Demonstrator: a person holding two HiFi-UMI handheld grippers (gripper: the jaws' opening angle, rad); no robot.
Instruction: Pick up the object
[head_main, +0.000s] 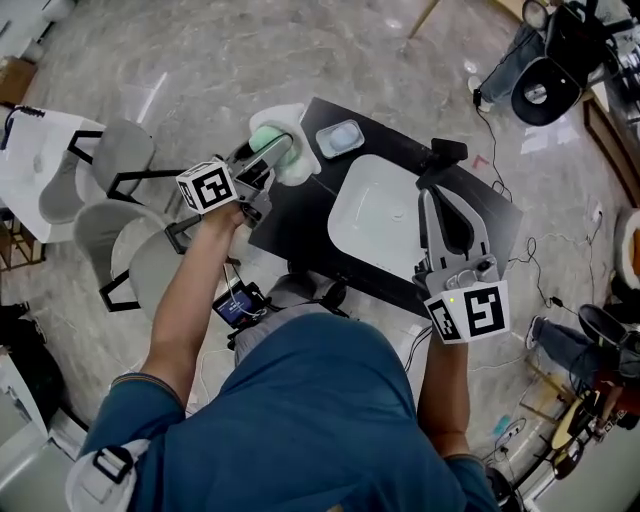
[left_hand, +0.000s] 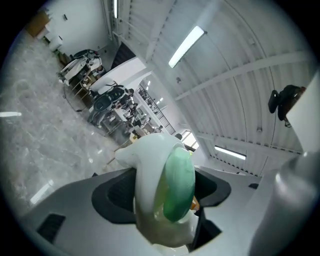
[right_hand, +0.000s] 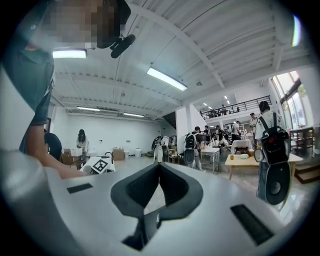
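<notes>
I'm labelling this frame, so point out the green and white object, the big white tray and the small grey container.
green and white object (head_main: 270, 141): head view, its green part.
white tray (head_main: 372, 218): head view, bare middle.
grey container (head_main: 340, 138): head view, its centre.

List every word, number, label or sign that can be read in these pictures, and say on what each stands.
No readable text anywhere.
Cube on the left gripper: black square pattern only, no letters.
Cube on the right gripper: the same.
Small screen at the person's waist: too small to read.
White and green object in the left gripper: no print seen.
</notes>
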